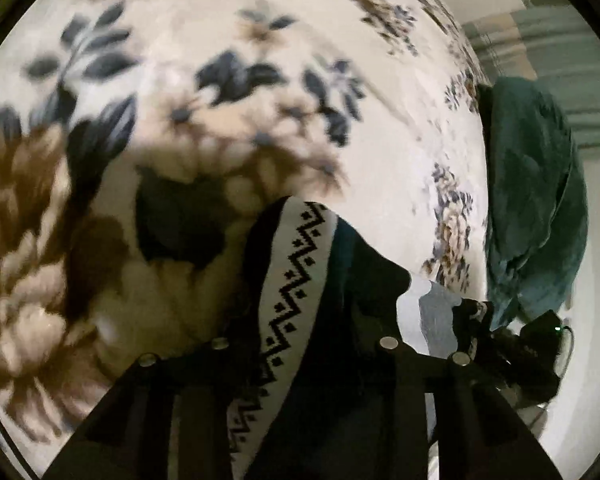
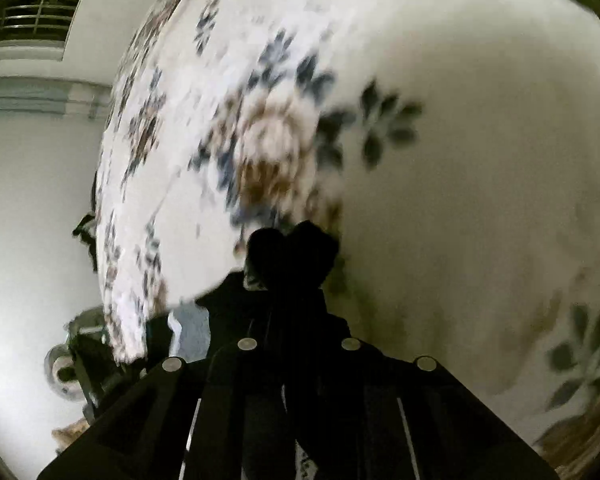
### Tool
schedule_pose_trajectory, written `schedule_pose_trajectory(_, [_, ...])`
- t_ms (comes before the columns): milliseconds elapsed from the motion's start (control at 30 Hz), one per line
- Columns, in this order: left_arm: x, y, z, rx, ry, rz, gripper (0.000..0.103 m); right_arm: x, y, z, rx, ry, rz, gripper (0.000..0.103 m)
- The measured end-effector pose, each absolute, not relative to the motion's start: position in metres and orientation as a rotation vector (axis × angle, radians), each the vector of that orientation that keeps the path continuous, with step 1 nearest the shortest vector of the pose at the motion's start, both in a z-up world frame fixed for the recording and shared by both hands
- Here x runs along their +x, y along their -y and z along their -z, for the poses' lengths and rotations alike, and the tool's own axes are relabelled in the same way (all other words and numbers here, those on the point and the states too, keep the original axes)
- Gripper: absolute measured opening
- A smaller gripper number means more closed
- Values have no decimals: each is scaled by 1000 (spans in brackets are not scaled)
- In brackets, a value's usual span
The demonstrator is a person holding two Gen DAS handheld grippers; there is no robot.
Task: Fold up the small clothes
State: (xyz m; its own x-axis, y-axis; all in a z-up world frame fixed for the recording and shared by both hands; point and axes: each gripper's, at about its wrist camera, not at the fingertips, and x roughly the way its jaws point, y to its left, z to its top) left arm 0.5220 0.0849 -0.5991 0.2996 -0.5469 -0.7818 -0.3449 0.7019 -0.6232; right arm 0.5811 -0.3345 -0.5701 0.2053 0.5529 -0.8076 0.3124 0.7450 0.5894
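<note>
Garment: a small dark piece of clothing (image 1: 340, 280) with a white band (image 1: 296, 280) carrying a black zigzag pattern; it hangs bunched right in front of the left wrist camera, lifted over the bed.
Garment, right side: in the right wrist view a dark fold of cloth (image 2: 292, 252) bulges at the fingertips; the print cannot be made out there.
Left gripper (image 1: 300, 344): its jaws are partly closed with the patterned cloth draped between and over them; the fingertips are hidden under the fabric, so the exact pinch point cannot be told.
Right gripper (image 2: 296, 280): its jaws are pressed nearly together, pinching the dark fold.
Bed (image 1: 380, 100): a white cover printed with blue-grey leaves and large brown flowers fills the space behind the garment in both views, blurred.
Teal cloth (image 1: 536, 200): a dark green-blue heap lies at the bed's far edge, well apart from the held garment.
Room: a pale wall (image 2: 32, 200) and a slatted window (image 2: 40, 4) show beyond the bed in the right wrist view.
</note>
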Motion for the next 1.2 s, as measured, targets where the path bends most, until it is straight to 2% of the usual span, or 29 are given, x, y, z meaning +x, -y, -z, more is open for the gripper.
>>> schedule_pose_trajectory(100, [516, -92, 595, -883, -1304, 178, 35, 590, 332, 584, 758, -1510, -209, 14])
schedule_pose_trajectory(167, [506, -95, 584, -883, -1309, 201, 44, 581, 336, 576, 740, -1540, -203, 30])
schedule_pose_trajectory(200, [500, -98, 579, -882, -1308, 202, 48, 570, 343, 568, 739, -1530, -197, 47])
schedule_pose_trajectory(233, [490, -102, 573, -879, -1300, 193, 61, 560, 346, 564, 743, -1523, -192, 59])
schedule_pose_trajectory(267, [479, -106, 567, -887, -1283, 185, 66, 539, 352, 555, 751, -1517, -180, 61])
schedule_pose_trajectory(400, [430, -112, 557, -925, -1277, 127, 66, 452, 361, 554, 843, -1585, -114, 62])
schedule_pose_trajectory(467, [409, -113, 557, -934, -1290, 88, 66, 409, 366, 563, 942, -1635, -77, 62])
schedule_pose_trajectory(500, [397, -114, 557, -945, -1297, 64, 66, 382, 367, 572, 1078, -1630, -72, 62])
schedule_pose_trajectory(600, [368, -112, 554, -1009, -1307, 12, 66, 346, 366, 593, 1381, -1524, -76, 62])
schedule_pose_trajectory(733, [351, -93, 559, -1060, -1341, 31, 66, 348, 368, 618, 1496, -1406, 2, 71])
schedule_pose_trajectory(833, [352, -80, 567, -1107, -1362, 31, 66, 368, 361, 632, 1513, -1364, -11, 71])
schedule_pose_trajectory(867, [353, -77, 570, -1126, -1359, 28, 66, 373, 358, 630, 1488, -1349, -7, 68])
schedule_pose_trajectory(933, [355, -74, 574, -1128, -1336, -3, 65, 378, 355, 622, 1443, -1344, -9, 26])
schedule_pose_trajectory(967, [357, -73, 576, -1115, -1317, -22, 64, 376, 353, 612, 1403, -1342, 1, 24])
schedule_pose_trajectory(1067, [360, -74, 580, -1105, -1298, -66, 42, 366, 352, 586, 1337, -1342, 23, 18])
schedule_pose_trajectory(1200, [352, -78, 565, -1127, -1252, -56, 30, 346, 354, 548, 1269, -1337, 52, 16])
